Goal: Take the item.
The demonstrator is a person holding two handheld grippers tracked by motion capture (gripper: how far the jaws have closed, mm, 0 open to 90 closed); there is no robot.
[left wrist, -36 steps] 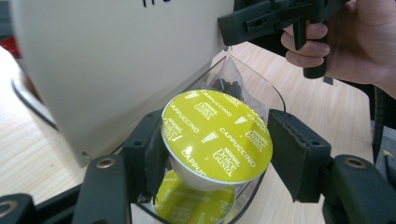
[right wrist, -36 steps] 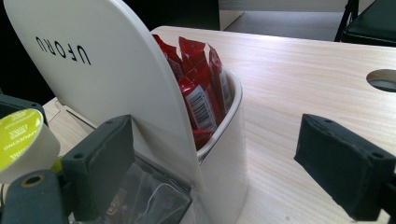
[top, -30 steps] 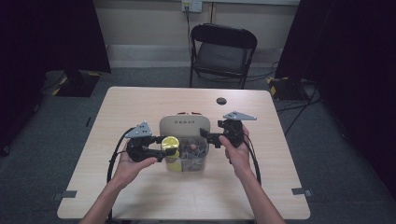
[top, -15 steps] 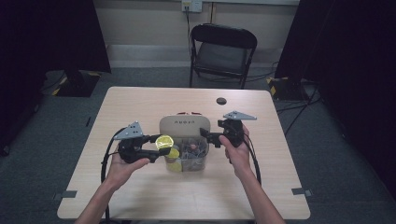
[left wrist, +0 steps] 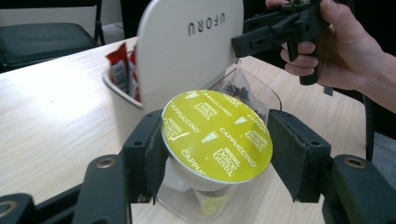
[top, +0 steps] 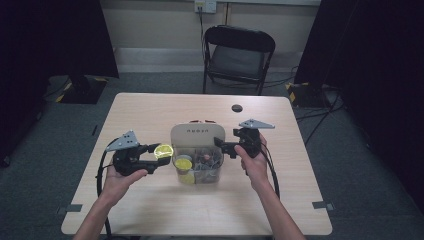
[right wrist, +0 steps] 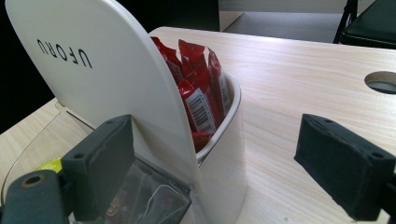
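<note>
A capsule with a yellow "Cappuccino" lid (left wrist: 217, 133) sits between the jaws of my left gripper (left wrist: 217, 154), which is shut on it. In the high view the capsule (top: 163, 150) hangs just left of the organizer (top: 196, 134), a white tub with a tall "UFORU" back panel (left wrist: 191, 46) and a clear front compartment (top: 197, 167). That compartment holds more yellow capsules and small packets. Red sachets (right wrist: 201, 93) stand in the rear pocket. My right gripper (top: 222, 145) is open at the organizer's right side, its jaws (right wrist: 219, 172) straddling the panel's edge without touching.
A round cable hole (top: 237, 108) lies in the table behind the organizer. A black folding chair (top: 237, 55) stands beyond the far edge. Bare wooden tabletop (top: 150, 210) stretches in front of and beside the organizer.
My left gripper has lifted the yellow capsule out of the clear compartment and carried it left, away from the organizer. The right gripper has stayed in place.
</note>
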